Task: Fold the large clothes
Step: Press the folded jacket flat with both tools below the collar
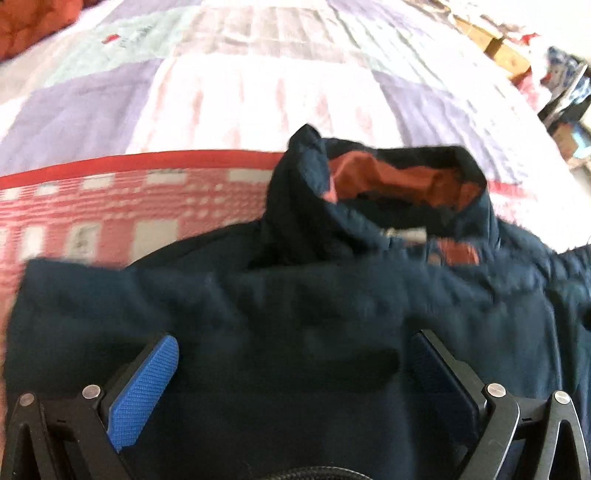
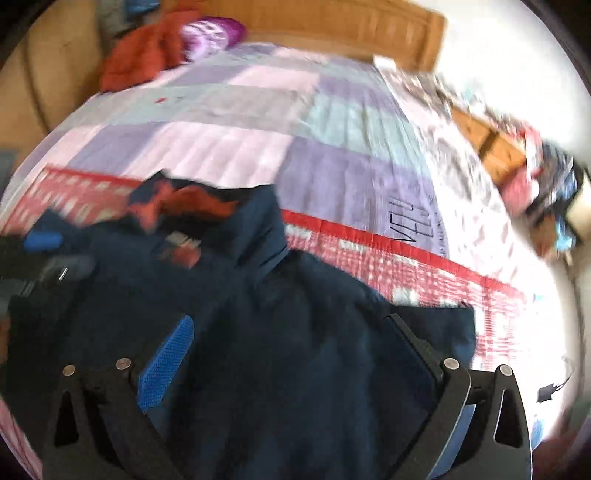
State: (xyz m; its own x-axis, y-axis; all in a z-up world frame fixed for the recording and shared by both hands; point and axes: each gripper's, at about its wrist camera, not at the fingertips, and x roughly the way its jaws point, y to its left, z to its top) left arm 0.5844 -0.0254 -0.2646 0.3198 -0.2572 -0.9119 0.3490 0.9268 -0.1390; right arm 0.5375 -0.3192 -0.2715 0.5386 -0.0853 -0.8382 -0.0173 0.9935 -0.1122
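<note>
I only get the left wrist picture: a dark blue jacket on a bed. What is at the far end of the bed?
Observer: A wooden headboard, seen from the right wrist camera.
Operator: Anything lying up there?
Observer: A purple patterned pillow next to a rumpled orange-red cloth.
Operator: Where is the other tool?
Observer: The right tool is open over the navy jacket, fabric showing between its fingers.
Operator: Does that view show mine?
Observer: Yes, the left tool appears at its left edge, blurred, near the jacket's collar.
</note>
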